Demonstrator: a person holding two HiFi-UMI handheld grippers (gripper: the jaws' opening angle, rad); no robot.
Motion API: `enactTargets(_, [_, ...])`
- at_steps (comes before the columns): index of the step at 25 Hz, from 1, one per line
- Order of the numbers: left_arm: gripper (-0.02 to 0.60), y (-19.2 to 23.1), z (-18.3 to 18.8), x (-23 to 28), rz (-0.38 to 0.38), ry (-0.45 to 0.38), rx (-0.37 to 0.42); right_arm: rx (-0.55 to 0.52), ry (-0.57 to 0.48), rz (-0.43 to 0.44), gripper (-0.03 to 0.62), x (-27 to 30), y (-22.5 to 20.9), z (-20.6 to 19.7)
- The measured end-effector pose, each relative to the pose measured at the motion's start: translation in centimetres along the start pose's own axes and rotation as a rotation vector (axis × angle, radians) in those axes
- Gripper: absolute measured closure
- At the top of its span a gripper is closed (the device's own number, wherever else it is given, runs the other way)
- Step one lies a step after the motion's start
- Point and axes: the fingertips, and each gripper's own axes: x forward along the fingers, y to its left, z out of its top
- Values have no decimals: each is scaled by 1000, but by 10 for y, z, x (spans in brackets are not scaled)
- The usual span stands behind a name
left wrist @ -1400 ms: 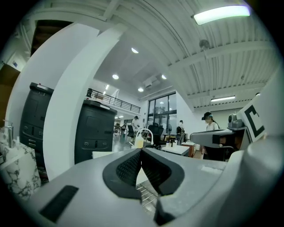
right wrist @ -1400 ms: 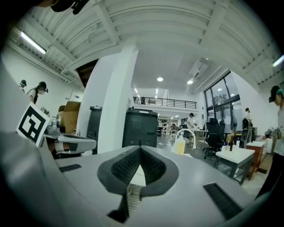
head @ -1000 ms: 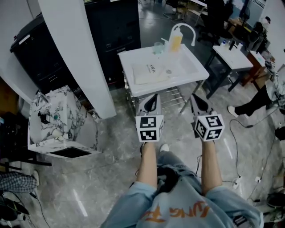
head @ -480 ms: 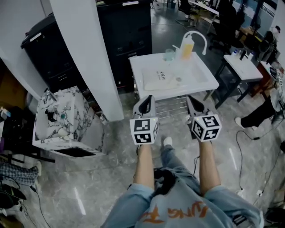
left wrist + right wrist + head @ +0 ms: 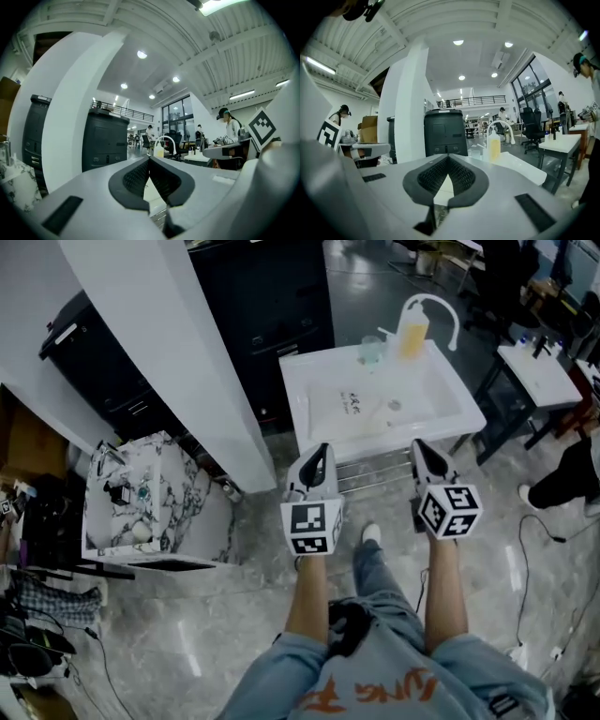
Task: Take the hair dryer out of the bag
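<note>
White tabletop (image 5: 302, 381) ahead carries the flat pale bag (image 5: 349, 411), dryer prob. inside & unseen, so my left claw (image 5: 322, 450) & right claw (image 5: 420, 446) point at it pinched together, empty, not yet w/in reach.

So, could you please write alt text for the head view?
From above: a person holds the left gripper and right gripper, both shut and empty, toward a white table bearing a flat pale bag, a yellow bottle and a cup.
</note>
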Motion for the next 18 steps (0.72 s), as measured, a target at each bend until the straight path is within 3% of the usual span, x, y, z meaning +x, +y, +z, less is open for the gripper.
enactTargets(9, [580, -16, -87, 123, -26, 195, -27, 81, 88, -27, 594, 87, -96, -52])
enactTargets(18, [580, -32, -83, 257, -26, 278, 45, 127, 63, -23, 594, 171, -206, -21])
